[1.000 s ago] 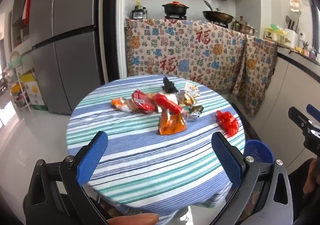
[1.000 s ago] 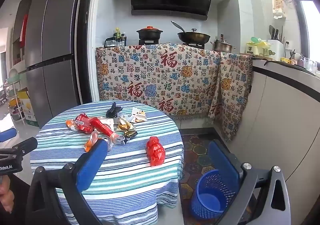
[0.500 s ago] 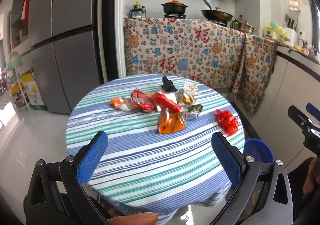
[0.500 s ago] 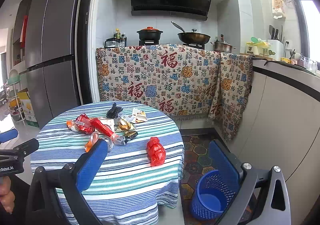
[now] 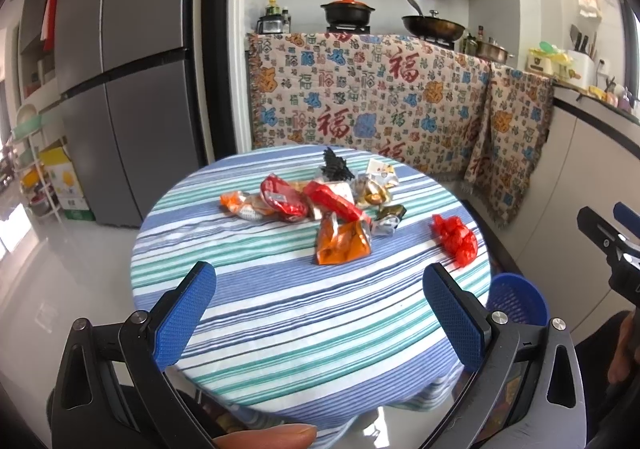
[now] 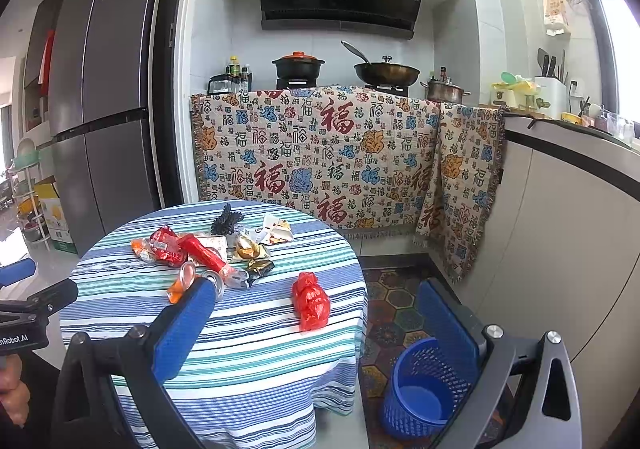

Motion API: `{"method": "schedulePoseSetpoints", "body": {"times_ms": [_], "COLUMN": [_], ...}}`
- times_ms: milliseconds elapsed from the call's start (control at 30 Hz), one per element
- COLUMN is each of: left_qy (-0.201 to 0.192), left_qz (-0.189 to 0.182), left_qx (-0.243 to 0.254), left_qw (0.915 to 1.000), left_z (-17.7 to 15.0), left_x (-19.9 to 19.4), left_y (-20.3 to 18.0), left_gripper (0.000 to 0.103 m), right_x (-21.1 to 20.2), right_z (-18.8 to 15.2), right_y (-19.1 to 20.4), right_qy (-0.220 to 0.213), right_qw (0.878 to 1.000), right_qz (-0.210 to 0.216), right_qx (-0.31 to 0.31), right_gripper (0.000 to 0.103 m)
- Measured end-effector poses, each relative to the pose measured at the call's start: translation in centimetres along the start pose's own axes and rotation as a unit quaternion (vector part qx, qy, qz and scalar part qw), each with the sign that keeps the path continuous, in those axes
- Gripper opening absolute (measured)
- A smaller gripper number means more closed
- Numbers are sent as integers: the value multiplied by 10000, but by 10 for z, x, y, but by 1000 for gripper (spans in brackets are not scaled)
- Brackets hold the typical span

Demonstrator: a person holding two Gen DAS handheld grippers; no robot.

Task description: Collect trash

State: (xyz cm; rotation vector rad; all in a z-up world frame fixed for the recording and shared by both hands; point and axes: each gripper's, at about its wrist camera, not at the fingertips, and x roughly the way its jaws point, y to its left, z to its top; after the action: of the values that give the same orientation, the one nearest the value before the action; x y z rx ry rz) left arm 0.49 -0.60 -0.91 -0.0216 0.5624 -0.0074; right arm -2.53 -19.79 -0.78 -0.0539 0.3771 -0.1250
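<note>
A heap of snack wrappers (image 5: pixel 320 205) lies at the middle of the round table, on its striped cloth (image 5: pixel 280 313): red, orange, gold and silver packets touching or overlapping, with a black crinkled piece (image 5: pixel 335 166) at the far edge. The print on them is too small to read. An orange packet (image 5: pixel 342 241) lies on the near side of the heap, and a crumpled red bag (image 6: pixel 310 301) lies alone to the right of it, near the table's right edge.

On the floor just right of the table stands a blue mesh bin (image 6: pixel 424 389), upright and holding nothing that shows.

The left gripper (image 5: pixel 320 317) hovers over the near edge of the table with its blue pads spread wide, nothing between them, well short of the heap. The right gripper (image 6: pixel 320 333) is also wide apart and holds nothing; the red bag appears between its pads and the bin sits by the right one. In the right view the left gripper's body reads "nRobot.AI" (image 6: pixel 14 339).

Behind, a patterned cloth (image 6: pixel 344 153) with large red 福 characters drapes the counter front.
</note>
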Motion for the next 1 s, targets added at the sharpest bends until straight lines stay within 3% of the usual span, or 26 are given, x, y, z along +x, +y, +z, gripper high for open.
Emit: {"method": "schedulePoseSetpoints", "body": {"times_ms": [1000], "left_qy": [-2], "left_qz": [20], "left_qx": [-72], "left_qw": [10000], "left_z": [5], "left_x": [-3], "left_y": [2], "left_gripper": [103], "right_x": [-1], "right_z": [3], "right_y": [-2], "right_qy": [-24], "right_qw": [10000], "right_qz": [-22], "right_qx": [25], "right_gripper": [103]}}
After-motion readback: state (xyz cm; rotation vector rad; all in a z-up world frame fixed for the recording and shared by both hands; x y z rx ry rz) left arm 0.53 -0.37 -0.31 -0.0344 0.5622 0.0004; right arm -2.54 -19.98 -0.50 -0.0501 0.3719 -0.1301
